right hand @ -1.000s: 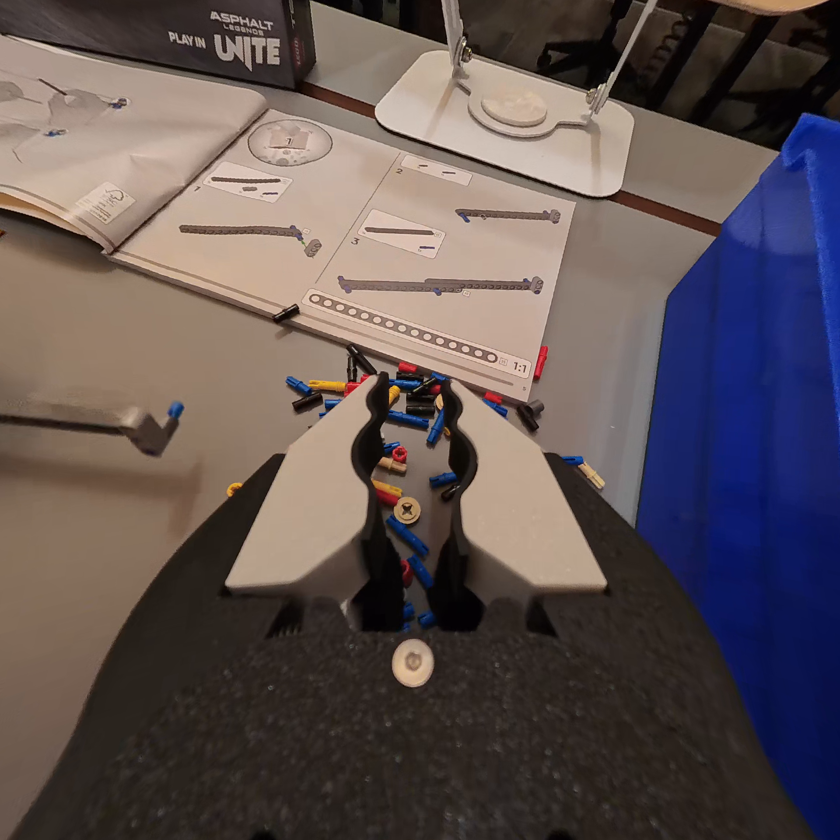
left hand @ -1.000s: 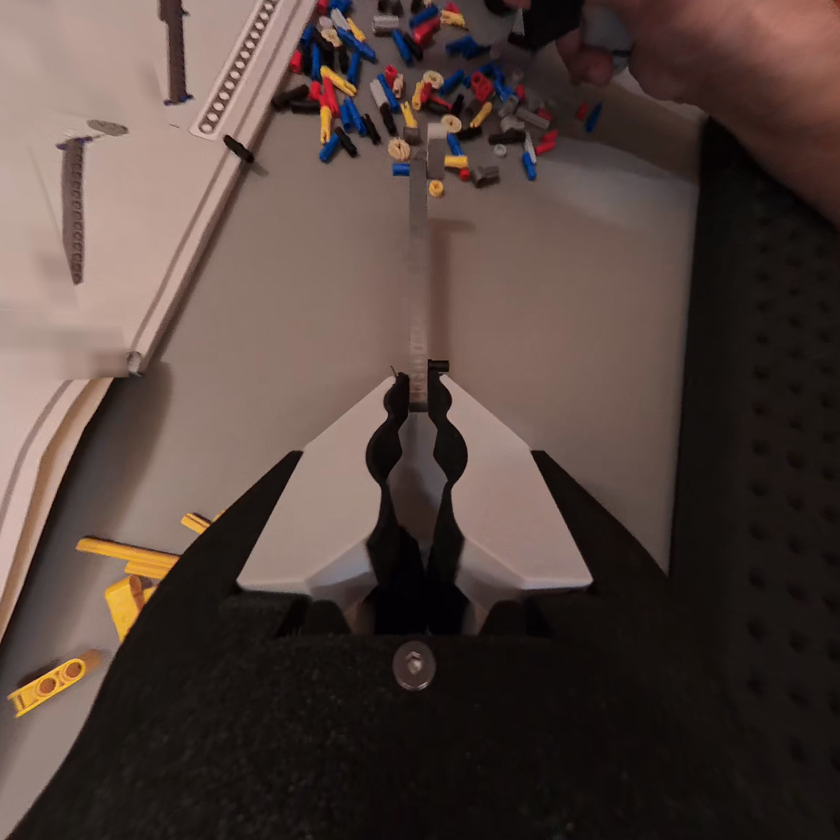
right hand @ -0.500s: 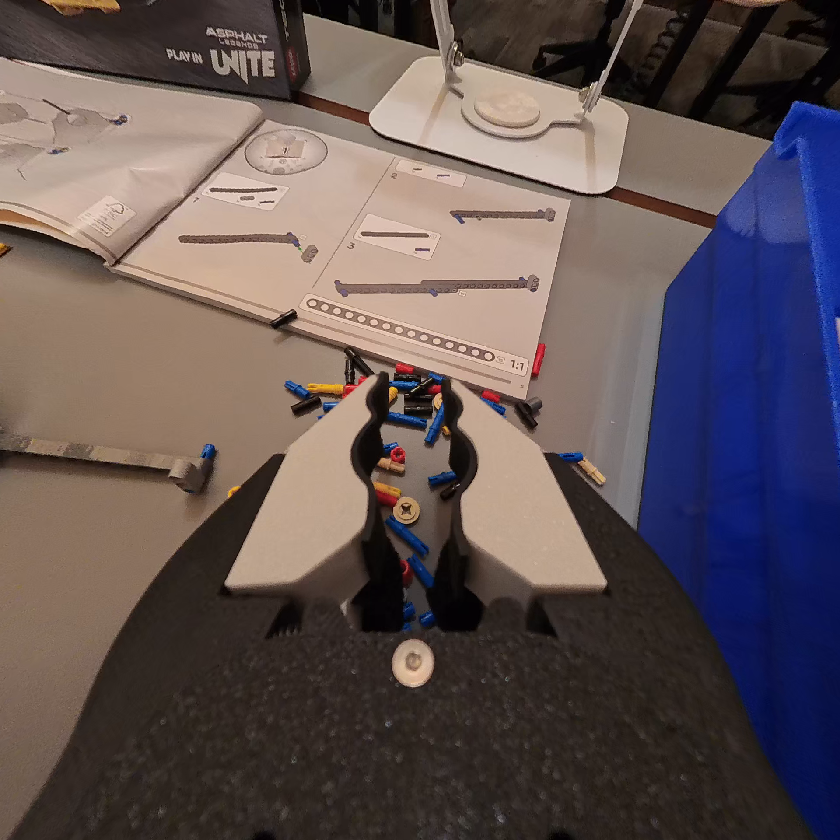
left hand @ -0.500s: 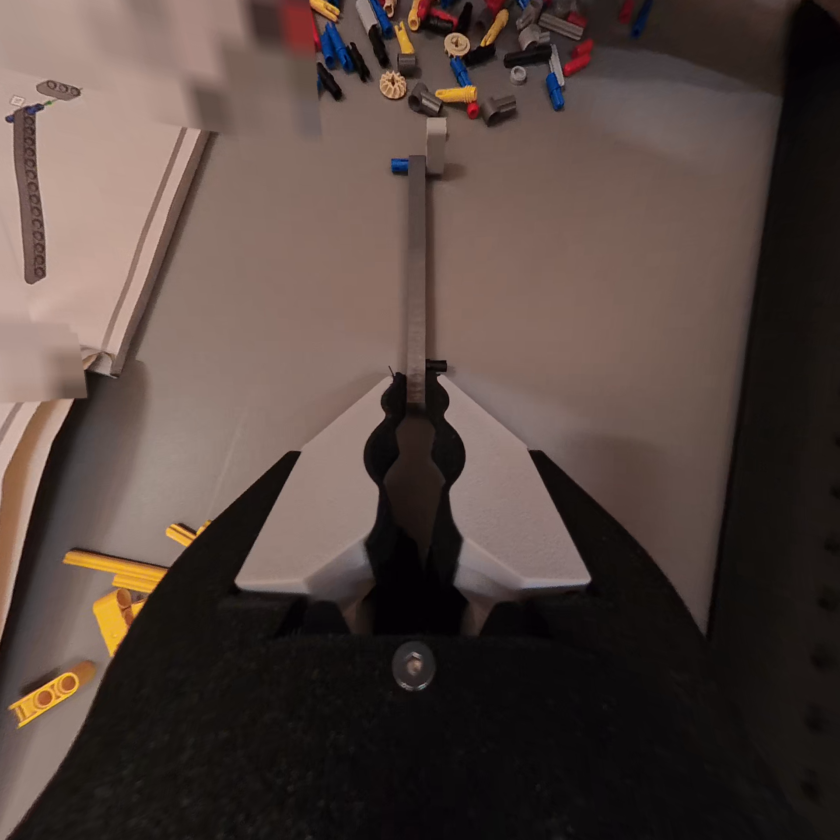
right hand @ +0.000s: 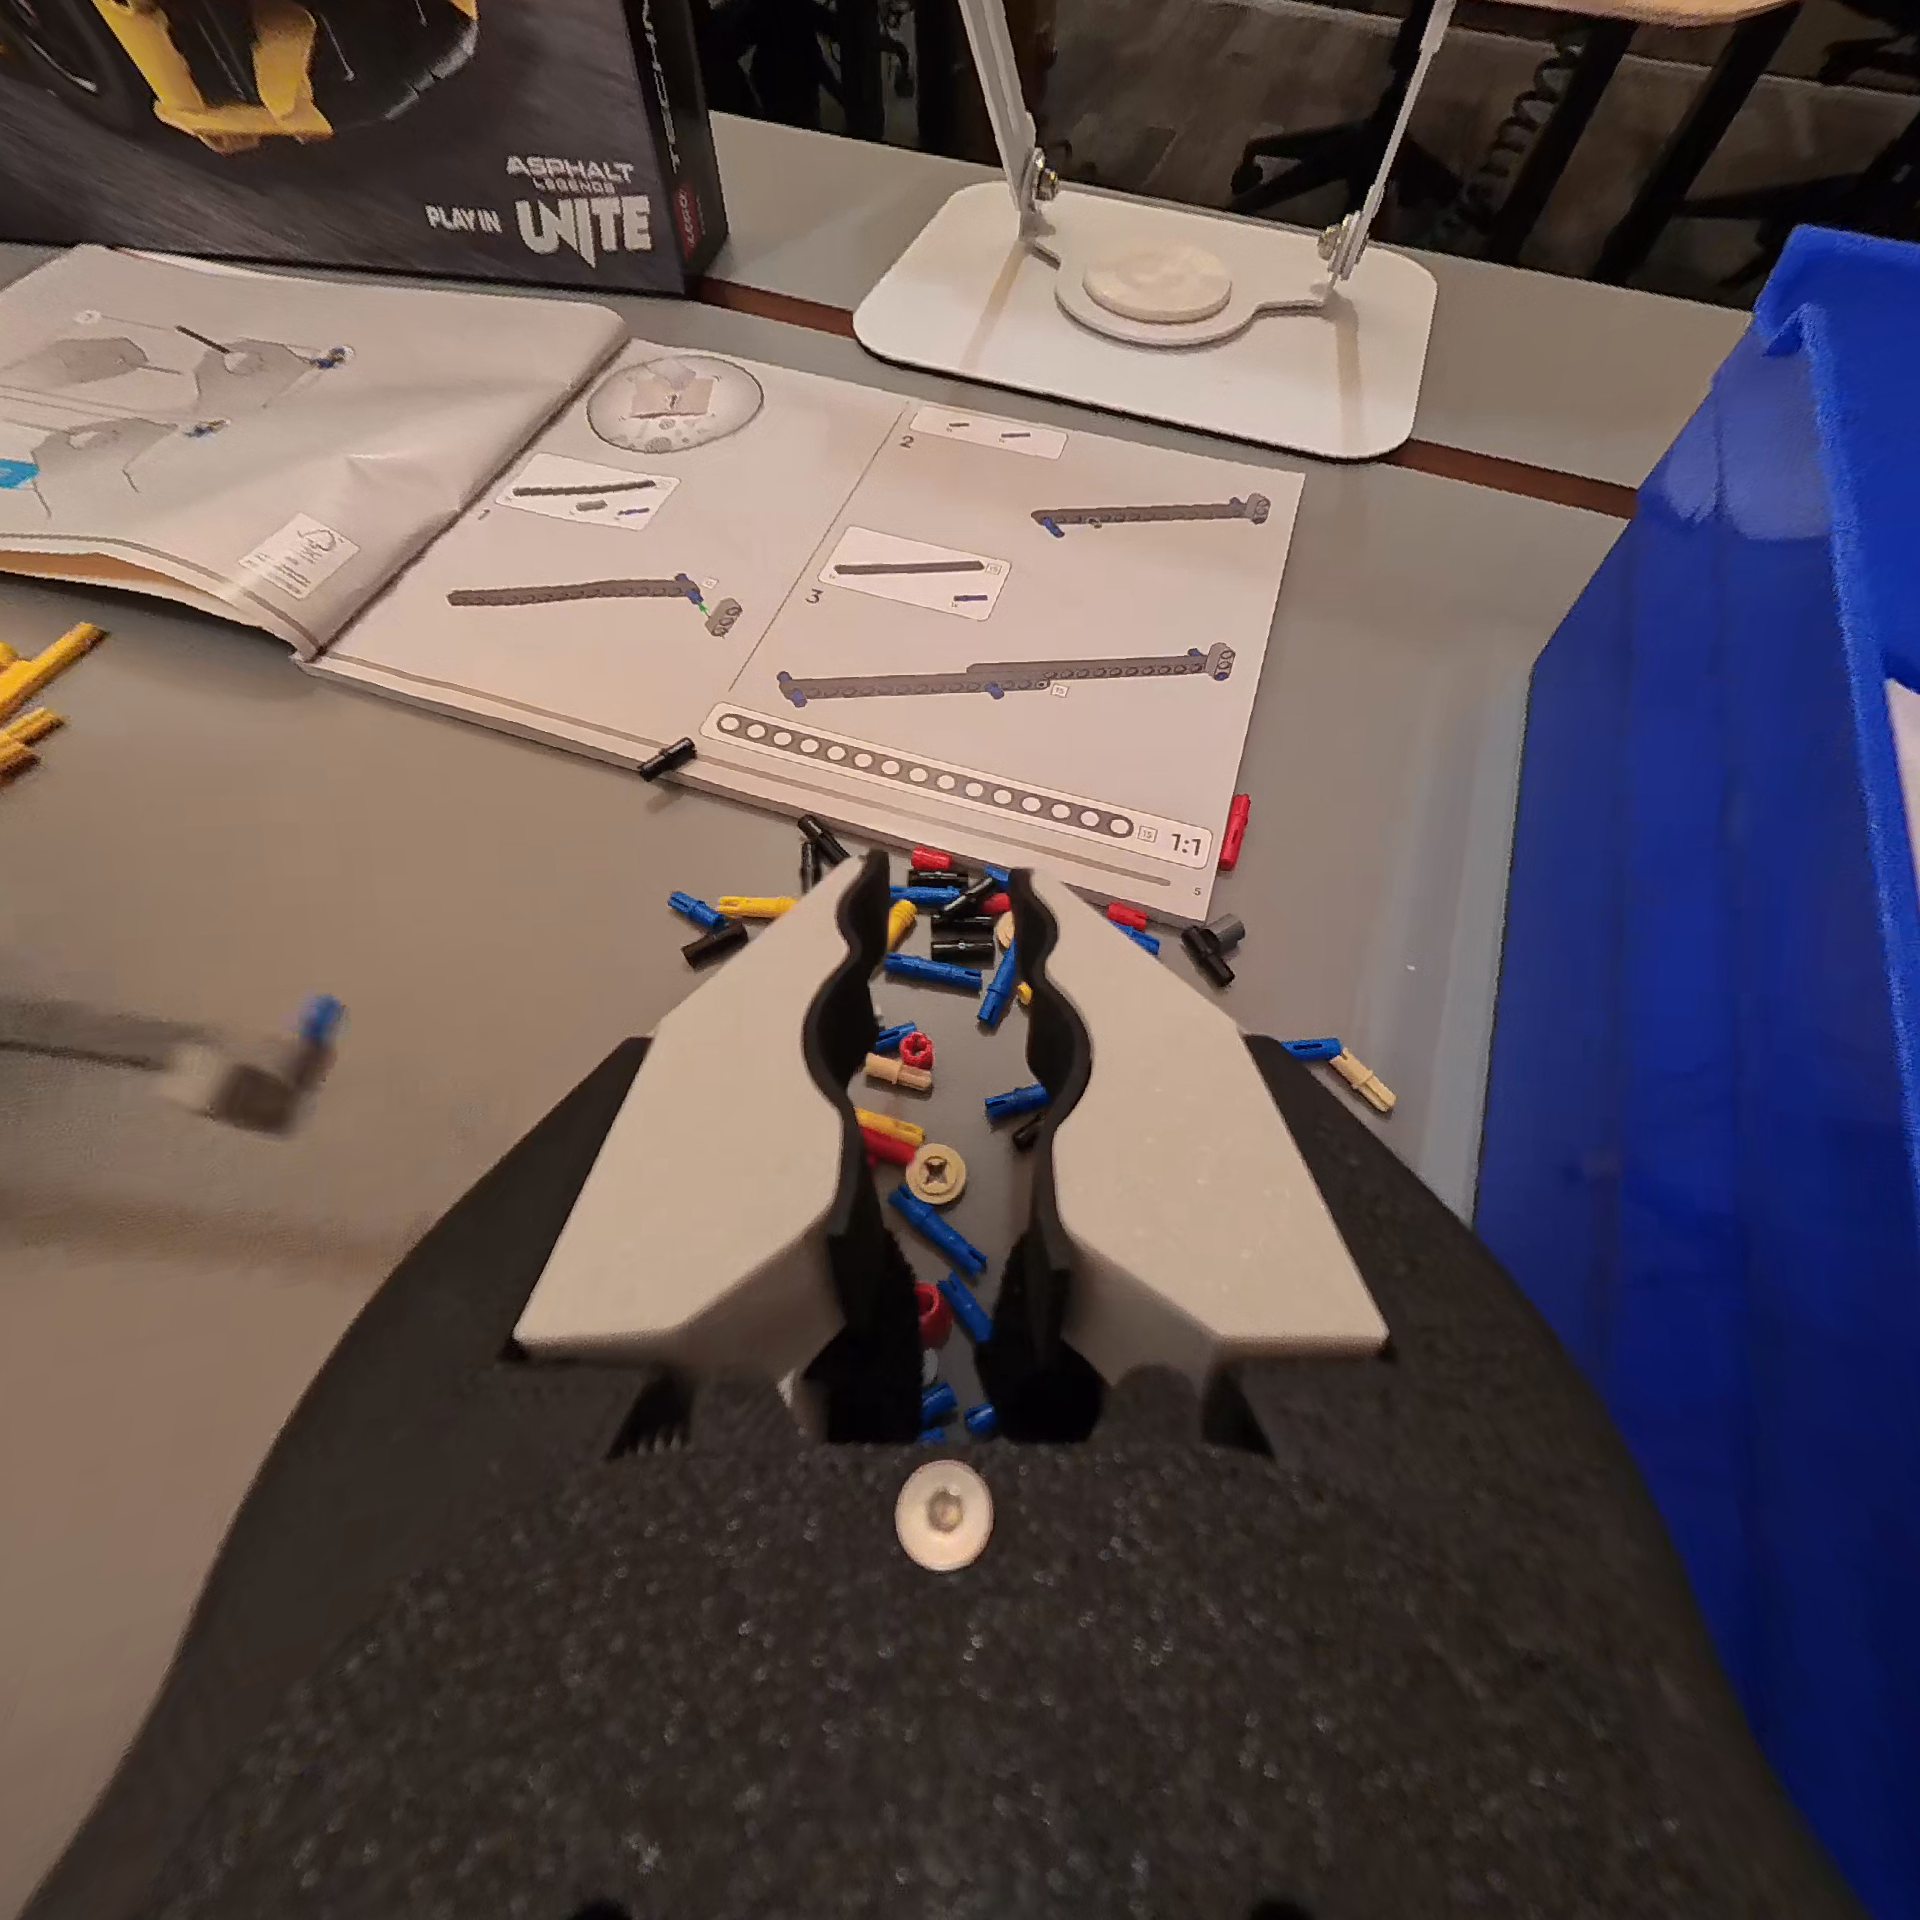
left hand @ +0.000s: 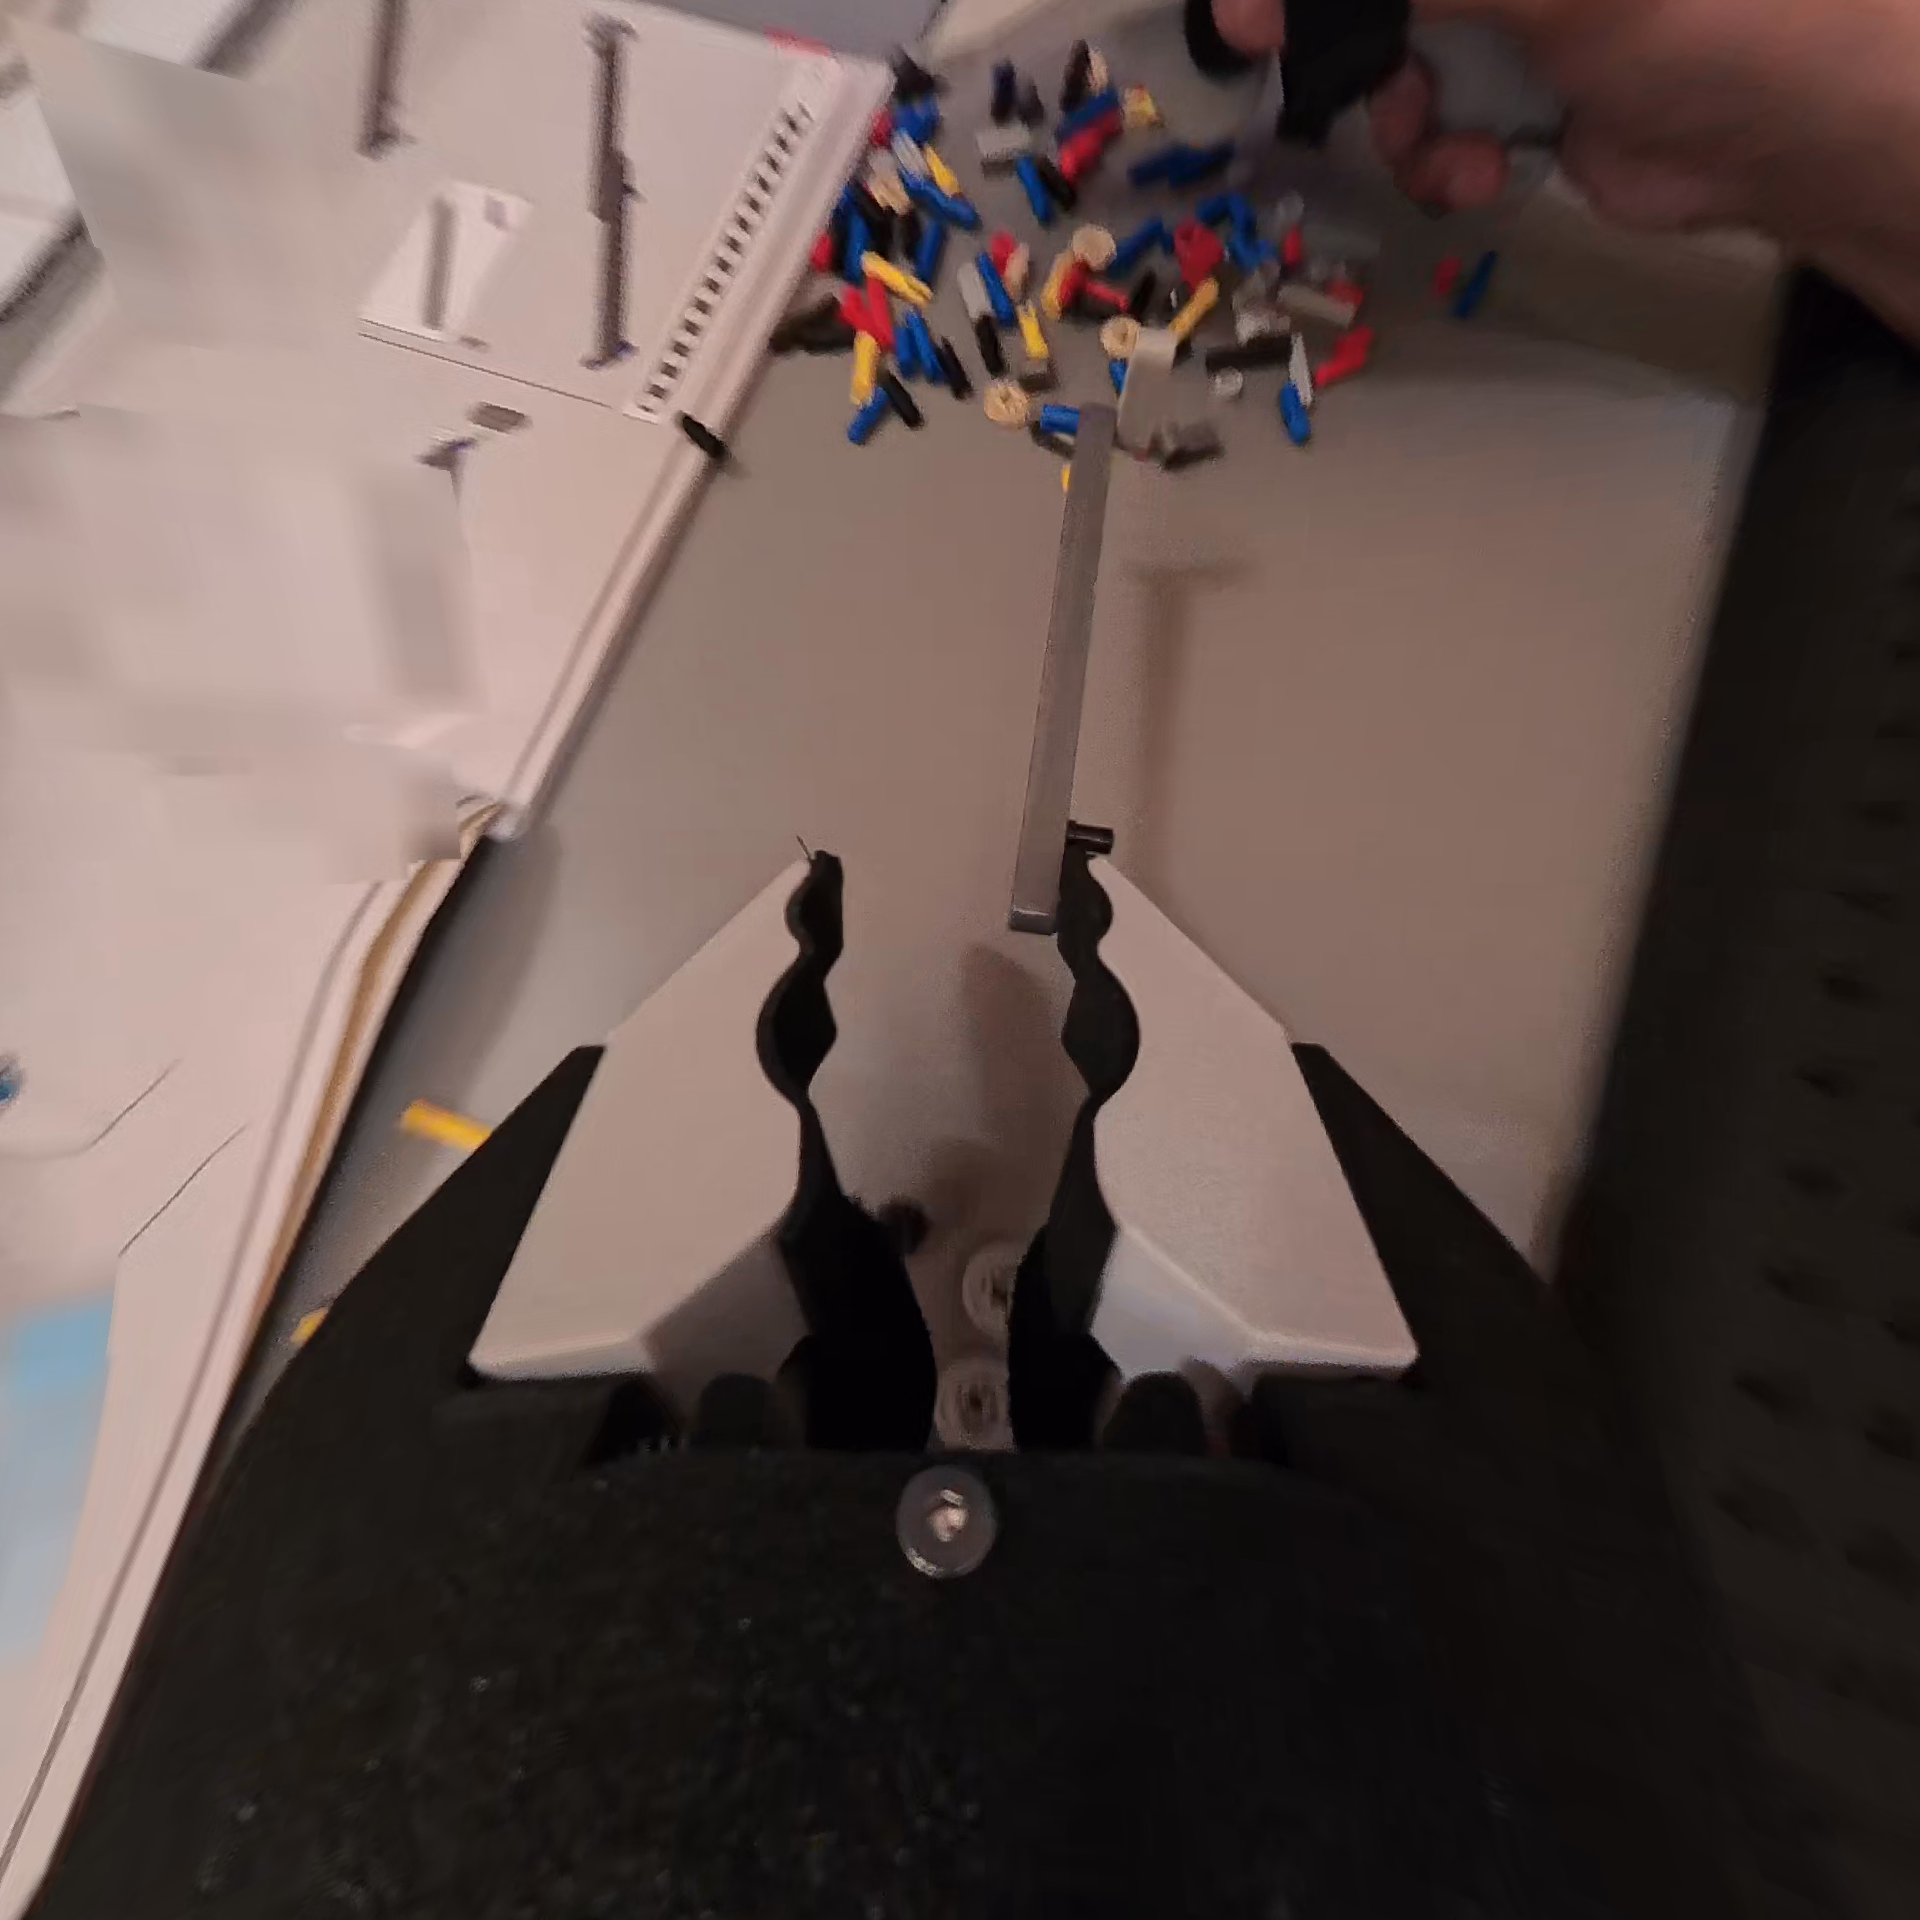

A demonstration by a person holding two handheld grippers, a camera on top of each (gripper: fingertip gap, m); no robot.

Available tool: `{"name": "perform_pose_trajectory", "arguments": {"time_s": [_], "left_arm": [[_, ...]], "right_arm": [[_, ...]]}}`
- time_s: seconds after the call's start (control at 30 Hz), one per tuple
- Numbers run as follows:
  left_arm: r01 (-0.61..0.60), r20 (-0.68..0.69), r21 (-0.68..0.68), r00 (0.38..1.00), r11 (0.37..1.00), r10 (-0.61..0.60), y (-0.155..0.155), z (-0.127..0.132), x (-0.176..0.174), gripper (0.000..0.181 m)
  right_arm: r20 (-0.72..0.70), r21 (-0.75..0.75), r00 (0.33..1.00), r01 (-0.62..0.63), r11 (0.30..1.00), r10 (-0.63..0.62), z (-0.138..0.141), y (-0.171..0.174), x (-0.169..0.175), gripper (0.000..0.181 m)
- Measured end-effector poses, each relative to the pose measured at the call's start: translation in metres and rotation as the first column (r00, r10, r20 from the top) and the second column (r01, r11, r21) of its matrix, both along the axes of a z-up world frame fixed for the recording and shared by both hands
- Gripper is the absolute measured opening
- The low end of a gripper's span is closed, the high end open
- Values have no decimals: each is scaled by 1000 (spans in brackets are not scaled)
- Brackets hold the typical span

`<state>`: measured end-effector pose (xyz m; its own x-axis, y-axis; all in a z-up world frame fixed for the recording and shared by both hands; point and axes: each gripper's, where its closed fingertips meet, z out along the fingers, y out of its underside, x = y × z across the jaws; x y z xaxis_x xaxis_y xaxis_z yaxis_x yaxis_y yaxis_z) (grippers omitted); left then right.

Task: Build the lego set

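A long grey beam (left hand: 1065, 665) with a light grey connector (left hand: 1143, 379) and a blue pin at its far end points away from my left gripper (left hand: 954, 873). The left gripper is open wide. The beam's near end rests against the right finger (left hand: 1091, 935), and a black pin sticks out there. The beam's far end shows blurred in the right wrist view (right hand: 249, 1075). My right gripper (right hand: 945, 873) is open a little and empty, just above a pile of small coloured pins (right hand: 935, 1039), which also shows in the left wrist view (left hand: 1091, 239).
An open instruction booklet (right hand: 831, 582) lies behind the pile, with a loose black pin (right hand: 665, 758) at its edge. A dark set box (right hand: 364, 135) and a white stand base (right hand: 1143, 343) stand farther back. A blue bin (right hand: 1714, 935) is at the right. Yellow pieces (right hand: 31, 686) lie at the left. My right fingertips sit around 20 cm from my left ones.
My left gripper has opened and let go of the grey beam, which now leans on its right finger. The right gripper has hardly moved over the pile.
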<state>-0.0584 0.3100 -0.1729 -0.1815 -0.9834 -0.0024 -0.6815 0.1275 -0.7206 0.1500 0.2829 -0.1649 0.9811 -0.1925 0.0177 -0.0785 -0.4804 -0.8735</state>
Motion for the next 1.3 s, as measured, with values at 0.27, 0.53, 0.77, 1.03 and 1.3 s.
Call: {"name": "perform_pose_trajectory", "arguments": {"time_s": [0.27,0.53,0.77,1.03,1.3], "left_arm": [[20,157,-103,988,994,-4,36,54,-105,7],[28,89,-156,996,987,-15,15,14,-53,7],[48,-64,-63,997,997,-52,-4,-24,9,7],[86,-55,-91,994,992,-91,-17,-31,17,6],[111,-111,-65,987,992,-118,-21,-41,15,6]], "right_arm": [[-37,37,999,-22,999,24,6,2,-6,22],[-42,226,959,-266,937,282,44,4,-55,23],[30,151,807,-587,795,590,34,-2,-136,25],[125,-222,730,-639,736,672,-30,3,-165,22],[162,-317,711,-619,718,684,-47,6,-169,13]]}}
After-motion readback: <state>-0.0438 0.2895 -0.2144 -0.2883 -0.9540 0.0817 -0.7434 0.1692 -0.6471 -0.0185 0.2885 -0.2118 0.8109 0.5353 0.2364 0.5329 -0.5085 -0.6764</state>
